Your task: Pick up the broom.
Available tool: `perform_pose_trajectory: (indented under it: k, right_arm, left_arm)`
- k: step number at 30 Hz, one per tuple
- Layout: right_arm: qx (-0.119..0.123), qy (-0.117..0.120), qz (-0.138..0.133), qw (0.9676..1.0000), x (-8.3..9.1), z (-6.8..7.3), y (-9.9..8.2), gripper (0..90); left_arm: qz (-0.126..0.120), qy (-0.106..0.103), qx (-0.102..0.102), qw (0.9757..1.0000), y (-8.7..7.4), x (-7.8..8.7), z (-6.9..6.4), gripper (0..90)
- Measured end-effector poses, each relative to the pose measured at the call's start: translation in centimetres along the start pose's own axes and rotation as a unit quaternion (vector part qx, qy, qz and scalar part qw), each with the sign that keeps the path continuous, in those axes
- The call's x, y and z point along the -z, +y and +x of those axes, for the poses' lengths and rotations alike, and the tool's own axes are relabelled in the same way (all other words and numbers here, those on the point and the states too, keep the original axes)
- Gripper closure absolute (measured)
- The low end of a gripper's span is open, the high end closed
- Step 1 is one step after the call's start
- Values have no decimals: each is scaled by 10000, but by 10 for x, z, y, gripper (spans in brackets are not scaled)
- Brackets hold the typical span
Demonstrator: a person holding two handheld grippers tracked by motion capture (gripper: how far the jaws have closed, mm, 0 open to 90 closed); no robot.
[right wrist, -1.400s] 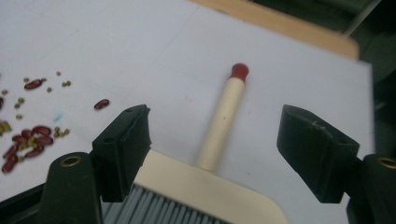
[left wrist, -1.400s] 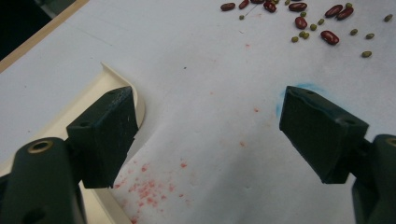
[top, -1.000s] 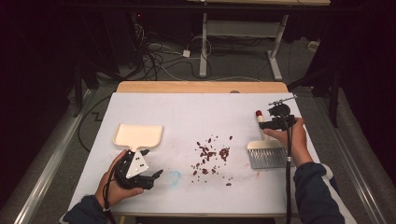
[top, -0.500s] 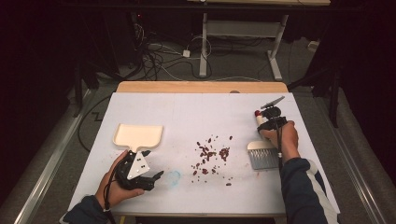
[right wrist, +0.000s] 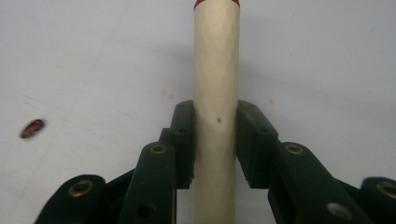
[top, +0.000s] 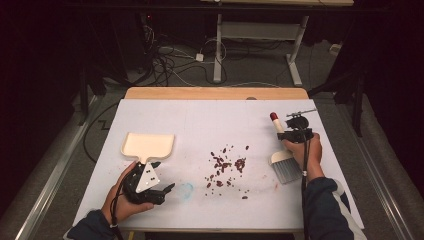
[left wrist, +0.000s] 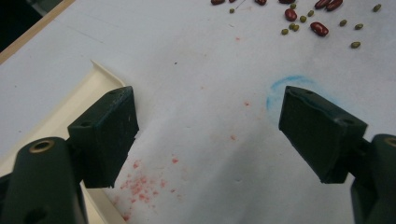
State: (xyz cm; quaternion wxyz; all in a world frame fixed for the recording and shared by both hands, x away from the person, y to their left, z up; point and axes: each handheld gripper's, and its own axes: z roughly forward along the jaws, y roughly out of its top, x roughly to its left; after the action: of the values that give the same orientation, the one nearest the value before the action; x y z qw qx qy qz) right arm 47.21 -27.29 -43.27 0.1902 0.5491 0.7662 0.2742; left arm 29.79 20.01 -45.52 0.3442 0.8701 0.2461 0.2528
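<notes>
Covering the table, the white paper sheet [top: 210,120] carries the cream plastic dustpan [top: 148,145] at near left, a scatter of red and green beans [top: 226,165] at centre, and the cream-handled, red-tipped brush with grey bristles [top: 286,167] at right. Right gripper [right wrist: 215,135]: jaws have just been closing and now pinch the brush's round cream handle, bristles on the sheet just right of the beans. Left gripper [left wrist: 208,135]: jaws spread wide over bare sheet, nothing between them, one jaw beside the dustpan's edge.
</notes>
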Motion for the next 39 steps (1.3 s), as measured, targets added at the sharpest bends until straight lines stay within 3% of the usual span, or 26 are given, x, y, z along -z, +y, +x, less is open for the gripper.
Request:
perform_pose_trajectory:
  k: [2, 6, 10, 14, 19, 21, 22, 24, 27, 28, 29, 30, 31, 32, 33, 37, 39]
  right_arm:
    - [-57, 91, -357, 9993, 13, -1, -4, 706]
    - [21, 126, -1049, 9944, 41, 1, -14, 706]
    - [87, 225, -1652, 9860, 65, 5, -29, 707]
    - [177, 329, -2036, 9783, 81, 12, -41, 707]
    - [332, 465, -2310, 9713, 100, 23, -50, 707]
    - [351, 490, -2457, 9675, 108, 29, -52, 707]
    - [389, 509, -2511, 9658, 111, 32, -52, 707]
    - [398, 529, -2658, 9617, 118, 40, -52, 707]
    - [438, 600, -2827, 9563, 125, 53, -52, 706]
    - [428, 626, -2864, 9551, 127, 58, -52, 706]
    - [478, 630, -2900, 9538, 128, 64, -52, 706]
    - [493, 624, -2946, 9523, 129, 70, -52, 706]
    - [518, 645, -2980, 9510, 129, 76, -52, 706]
    - [583, 688, -2991, 9500, 130, 81, -51, 706]
    - [641, 724, -3016, 9485, 130, 87, -50, 706]
    - [853, 744, -3132, 9429, 133, 109, -49, 706]
    - [1010, 747, -3160, 9404, 134, 119, -50, 706]
  left_arm:
    - [-13, 24, 29, 10000, 0, 1, 0, 190]
    - [-88, 52, 164, 9998, 1, 2, 0, 192]
    - [-150, 26, 280, 9995, 5, 2, -2, 197]
    - [-255, -59, 334, 9991, 12, 2, -6, 207]
    - [-703, -510, 439, 9953, 42, 1, -17, 224]
    - [-776, -573, 438, 9944, 50, -1, -21, 231]
    - [-939, -826, 364, 9915, 67, -6, -30, 233]
    - [-1073, -985, 226, 9891, 86, -12, -41, 239]
    - [-1268, -1318, 109, 9831, 116, -27, -58, 242]
    - [-1268, -1318, 109, 9831, 116, -27, -58, 243]
    - [-1337, -1387, 5, 9813, 134, -38, -70, 243]
    - [-1332, -1401, -21, 9811, 142, -44, -75, 248]
    - [-1332, -1401, -21, 9811, 142, -44, -75, 252]
    - [-1408, -1446, 18, 9794, 154, -56, -84, 253]
    - [-1446, -1378, 58, 9798, 159, -62, -88, 267]
    - [-1505, -1188, 198, 9813, 169, -77, -96, 323]
    - [-1532, -1284, 315, 9793, 170, -81, -95, 341]
